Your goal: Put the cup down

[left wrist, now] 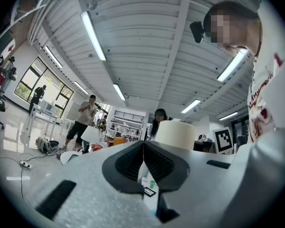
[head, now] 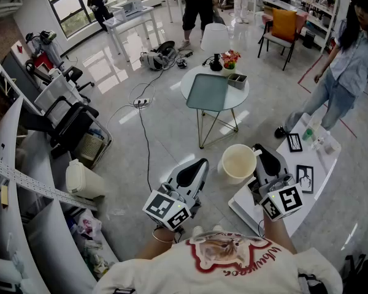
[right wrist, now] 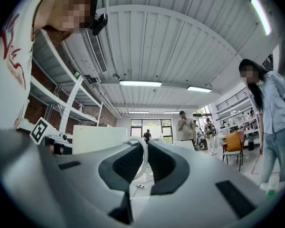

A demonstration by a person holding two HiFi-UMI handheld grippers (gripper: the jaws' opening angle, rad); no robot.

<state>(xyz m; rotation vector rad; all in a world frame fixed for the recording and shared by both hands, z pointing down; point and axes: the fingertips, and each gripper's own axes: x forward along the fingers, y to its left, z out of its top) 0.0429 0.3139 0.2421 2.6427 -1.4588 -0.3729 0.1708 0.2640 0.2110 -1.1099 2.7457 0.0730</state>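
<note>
Right claw (head: 258, 152) was pinching the handle of the cream cup (head: 238, 163). In the right gripper view the thin white handle loop (right wrist: 144, 156) sat between the two jaws, with the cup body to their left. The cup was upright with its mouth up, and it looked empty from the head view. It was held in the air just off the left edge of the white table (head: 324, 162), not resting on it (whether any part overhung the table edge could not be told). Left claw (head: 200, 164) was pressed together with nothing between the jaws, held over the floor left of the cup and apart from it. Two small picture frames (head: 305, 178) lay on the table toward its far side. A round table (head: 238, 96) with a lamp (head: 215, 42) stood farther back.
</note>
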